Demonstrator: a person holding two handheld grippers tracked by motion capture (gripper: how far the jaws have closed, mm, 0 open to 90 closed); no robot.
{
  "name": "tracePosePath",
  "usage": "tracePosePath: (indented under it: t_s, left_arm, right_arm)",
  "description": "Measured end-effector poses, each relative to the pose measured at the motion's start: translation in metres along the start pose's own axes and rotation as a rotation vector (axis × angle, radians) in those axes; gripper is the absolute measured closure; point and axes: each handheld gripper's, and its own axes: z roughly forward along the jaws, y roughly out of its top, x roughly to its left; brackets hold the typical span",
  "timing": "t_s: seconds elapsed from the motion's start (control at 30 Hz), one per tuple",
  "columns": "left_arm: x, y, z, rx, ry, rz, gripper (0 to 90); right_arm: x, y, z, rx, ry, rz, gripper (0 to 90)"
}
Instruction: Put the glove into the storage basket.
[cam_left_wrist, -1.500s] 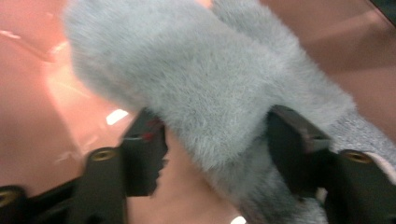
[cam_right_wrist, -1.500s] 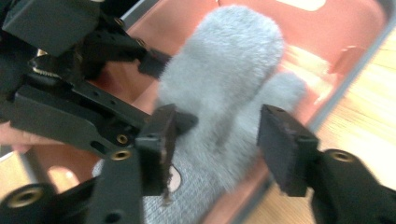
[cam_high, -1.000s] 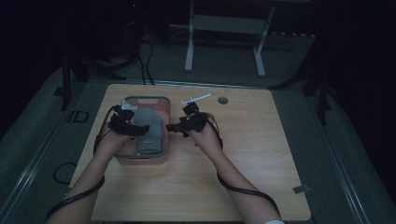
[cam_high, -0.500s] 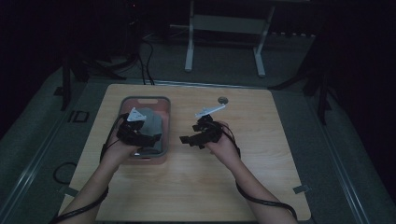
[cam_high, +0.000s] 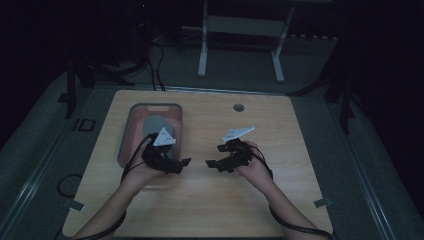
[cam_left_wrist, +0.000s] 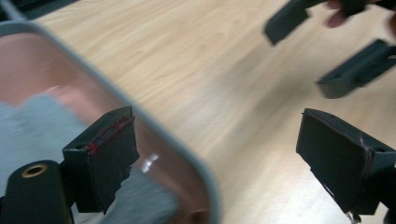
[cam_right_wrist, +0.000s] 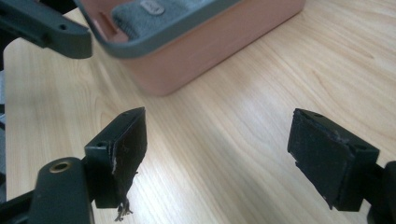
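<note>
A person is holding a gripper in each hand over a wooden surface (cam_high: 210, 210). The left gripper (cam_high: 183, 164) is hanging just past the near right corner of a pink tray (cam_high: 126, 135) with a grey rim. Its two black fingers (cam_left_wrist: 105, 154) are standing wide apart, with nothing between them. In the left gripper view, one finger is over the tray and the other is over bare wood.

The tray is sitting toward the far left corner of the surface. A grey cloth (cam_high: 155, 125) is lying inside it (soft and folded, it looks like).

The right gripper (cam_high: 212, 163) is near the middle of the surface, pointing at the left gripper. The two are close but apart. Its fingers (cam_right_wrist: 123, 149) are wide apart too, and they are holding nothing. In the right gripper view, the tray's pink wall is showing ahead.

A small round hole (cam_high: 238, 107) is sitting near the far edge of the surface.
</note>
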Motion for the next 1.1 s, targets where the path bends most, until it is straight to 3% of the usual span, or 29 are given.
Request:
tracePosePath:
  t_s: [0.07, 0.2, 0.47, 0.6, 0.77, 1.1]
  left_arm:
    - [-0.005, 0.0, 0.002, 0.001, -0.013, 0.008, 12.7]
    - [-0.024, -0.002, 0.011, -0.01, -0.061, 0.039, 12.8]
    - [-0.05, -0.009, 0.03, -0.013, -0.109, 0.096, 12.7]
    - [-0.058, -0.014, 0.037, -0.008, -0.132, 0.111, 12.7]
    - [-0.067, -0.025, 0.052, 0.005, -0.16, 0.129, 12.8]
    - [-0.081, -0.037, 0.066, 0.022, -0.202, 0.148, 12.7]
  right_arm:
    - [-0.001, -0.002, -0.001, -0.001, 0.001, -0.002, 19.6]
    - [-0.006, -0.023, -0.008, 0.009, 0.001, -0.027, 19.2]
    - [-0.01, -0.051, -0.02, 0.01, -0.025, -0.046, 15.7]
    - [-0.013, -0.065, -0.027, -0.012, -0.033, -0.047, 14.9]
    - [-0.012, -0.082, -0.032, 0.0, -0.055, -0.078, 14.5]
    - [-0.01, -0.11, -0.044, -0.017, -0.068, -0.07, 14.6]
